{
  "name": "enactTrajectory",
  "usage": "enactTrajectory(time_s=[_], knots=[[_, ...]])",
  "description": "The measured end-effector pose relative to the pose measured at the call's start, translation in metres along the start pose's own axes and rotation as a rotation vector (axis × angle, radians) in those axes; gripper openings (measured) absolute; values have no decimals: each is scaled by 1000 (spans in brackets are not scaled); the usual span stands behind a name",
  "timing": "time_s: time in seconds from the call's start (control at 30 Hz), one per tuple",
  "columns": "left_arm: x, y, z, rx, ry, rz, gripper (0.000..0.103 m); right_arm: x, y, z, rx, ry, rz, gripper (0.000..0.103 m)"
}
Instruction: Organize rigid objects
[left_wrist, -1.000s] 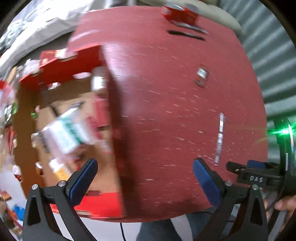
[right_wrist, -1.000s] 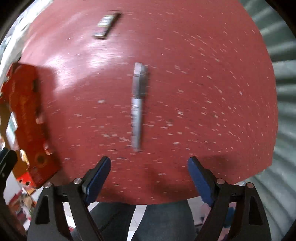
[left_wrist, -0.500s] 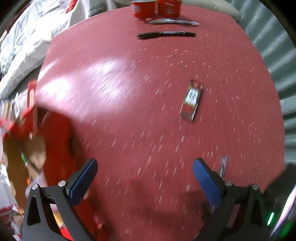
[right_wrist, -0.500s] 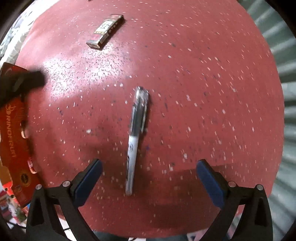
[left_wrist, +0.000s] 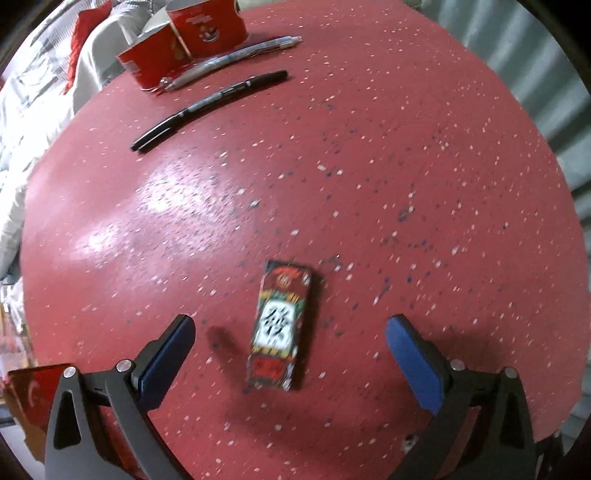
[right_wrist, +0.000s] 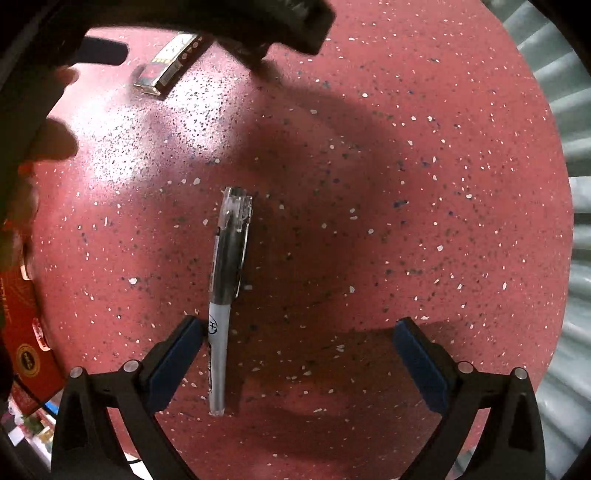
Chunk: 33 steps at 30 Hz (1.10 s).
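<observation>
— Where's the marker (right_wrist: 226, 291) lying?
— On the bench (right_wrist: 406, 184), lengthwise along the right hand-held gripper (right_wrist: 297, 350), against its left pad; both hand-held grippers spread wide, empty.

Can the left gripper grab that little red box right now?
Probably yes. The left gripper has its jaws wide open with the little red box lying flat between them on the table, nothing in the way.
</observation>
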<state>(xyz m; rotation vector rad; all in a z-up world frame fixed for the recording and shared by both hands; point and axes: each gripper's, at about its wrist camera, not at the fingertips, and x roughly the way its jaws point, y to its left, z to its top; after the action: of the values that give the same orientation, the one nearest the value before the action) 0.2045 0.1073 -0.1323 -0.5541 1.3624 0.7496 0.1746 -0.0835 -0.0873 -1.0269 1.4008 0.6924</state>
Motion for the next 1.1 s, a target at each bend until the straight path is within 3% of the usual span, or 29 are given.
enactTrajectory(time_s=[0.1,0.33,0.4,0.47,0.5,0.53,0.57,0.6,0.63,0.73,0.9,1.1], knots=[[4,10,3,-63,1,-74,103,3,-3,-1,4,0,1,103],[3,11,-5,-70,-5,-67,103,5,-8,3,2,23,-1,103],[2,12,-9,-79,11,-68,100,4,-6,4,-7,22,-3,97],[-3,8,-7,-42,-4,-77,88,-4,0,2,-40,-9,-5,74],[-7,-1,-8,-9,-15,-83,77,-11,6,0,-76,-34,-7,47],[-9,-8,-8,14,-19,-87,65,-15,12,-2,-111,-53,-16,12],[-12,-11,-8,21,-19,-90,58,-16,14,-3,-128,-52,-11,12],[-14,-11,-8,13,-16,-98,36,-15,14,-4,-136,-35,-2,11],[-15,-8,-9,-2,-10,-108,25,-14,13,-4,-136,-27,8,11],[-17,4,-13,-66,45,-194,25,-15,1,-6,-118,-11,50,11],[-37,19,-43,-125,50,-244,25,-27,-32,-16,-36,-21,167,11],[-69,23,-100,-131,67,-246,25,-34,-60,-27,19,-14,204,11]])
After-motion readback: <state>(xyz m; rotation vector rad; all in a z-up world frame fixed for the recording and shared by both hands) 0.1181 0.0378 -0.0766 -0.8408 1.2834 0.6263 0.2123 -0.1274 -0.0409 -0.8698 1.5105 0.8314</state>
